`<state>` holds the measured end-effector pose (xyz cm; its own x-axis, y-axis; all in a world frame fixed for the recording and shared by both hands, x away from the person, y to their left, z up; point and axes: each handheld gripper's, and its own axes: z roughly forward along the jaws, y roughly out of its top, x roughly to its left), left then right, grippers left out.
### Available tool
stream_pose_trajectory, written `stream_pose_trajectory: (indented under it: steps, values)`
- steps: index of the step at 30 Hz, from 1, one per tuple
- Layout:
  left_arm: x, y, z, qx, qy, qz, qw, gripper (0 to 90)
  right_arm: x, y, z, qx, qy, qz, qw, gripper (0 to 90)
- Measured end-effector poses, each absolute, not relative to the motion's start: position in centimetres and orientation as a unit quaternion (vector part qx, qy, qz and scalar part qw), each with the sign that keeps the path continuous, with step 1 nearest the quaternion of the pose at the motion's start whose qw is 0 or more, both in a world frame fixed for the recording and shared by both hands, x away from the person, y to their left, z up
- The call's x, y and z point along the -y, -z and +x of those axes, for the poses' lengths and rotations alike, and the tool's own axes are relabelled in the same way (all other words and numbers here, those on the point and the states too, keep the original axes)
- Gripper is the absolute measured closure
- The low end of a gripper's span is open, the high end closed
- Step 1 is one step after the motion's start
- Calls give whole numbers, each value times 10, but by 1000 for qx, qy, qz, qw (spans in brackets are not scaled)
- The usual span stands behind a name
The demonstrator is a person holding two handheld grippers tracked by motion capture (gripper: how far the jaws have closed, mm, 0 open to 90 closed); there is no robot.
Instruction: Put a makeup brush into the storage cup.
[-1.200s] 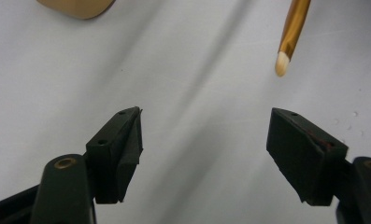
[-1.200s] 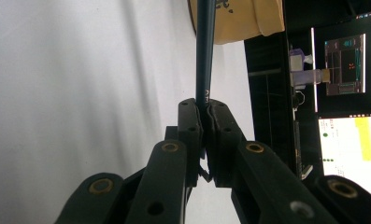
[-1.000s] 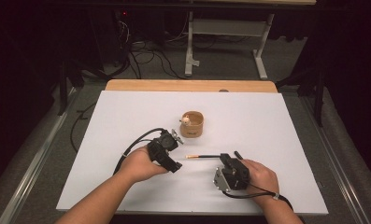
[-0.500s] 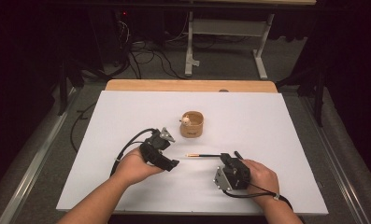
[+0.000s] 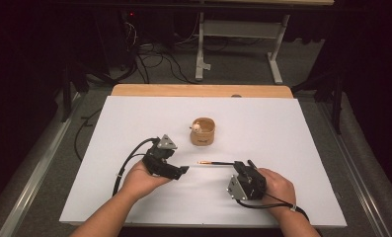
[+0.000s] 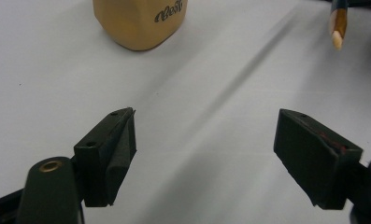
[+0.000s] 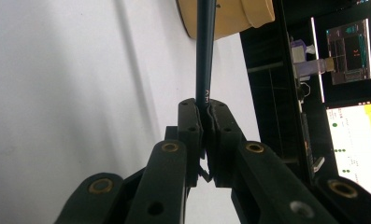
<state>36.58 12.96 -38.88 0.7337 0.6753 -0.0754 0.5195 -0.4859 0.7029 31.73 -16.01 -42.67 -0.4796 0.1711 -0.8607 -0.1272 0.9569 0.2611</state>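
The right tongs were clamped on a dark pencil, gripping its shaft near the blunt end. The pencil lay roughly level just above the white surface, its sharpened wooden tip pointing toward the left tongs. In the right gripper view the shaft ran straight up from between the closed pads and crossed in front of the tan wooden cup.

The left tongs stood apart with nothing between them (their jaws had just been opening). In the left gripper view both pads hung over bare surface, and the pencil tip showed at the upper right, well clear of them. In the high view a short gap of bare surface separated the tongs from the pencil tip, and nothing stood in it.

The cup stood upright beyond the pencil, near the middle of the surface, with a small pale object at its rim. It was apart from both tongs. A wooden board lay along the far edge of the surface. Beyond it, cables and a grey stand frame rested on the floor.
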Motion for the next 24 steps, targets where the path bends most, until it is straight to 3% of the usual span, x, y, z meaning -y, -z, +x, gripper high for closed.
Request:
stream_pose_trajectory:
  steps: [24]
  values:
    - [-140, 419, 351, -370, -123, 798, 459, 170, 160, 426, 319, -856, -173, 39, 486, 874]
